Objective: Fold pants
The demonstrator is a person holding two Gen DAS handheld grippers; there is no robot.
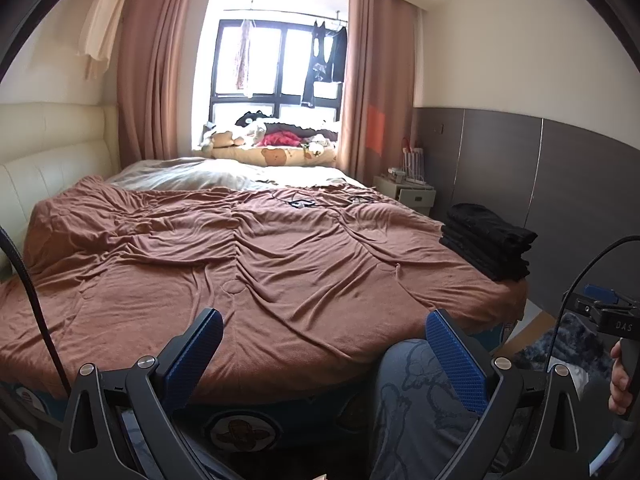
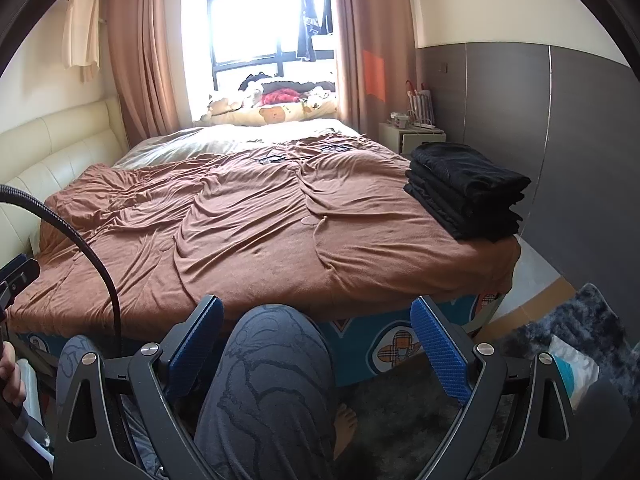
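Presently both my left gripper and right gripper stand wide open, holding nothing. The folded black pants sit stacked at the bed's right edge. Judged soft, light, limp; grip waistband corners.

Sunlit bedroom, perhaps grey-panelled.

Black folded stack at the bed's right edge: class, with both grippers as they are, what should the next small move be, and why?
Probably fetching another pair to fold. Both the left gripper and right gripper are open and empty, held low before the bed. The black stack already lies neatly folded, and no unfolded pants show on the brown cover, so there is nothing there to grasp.
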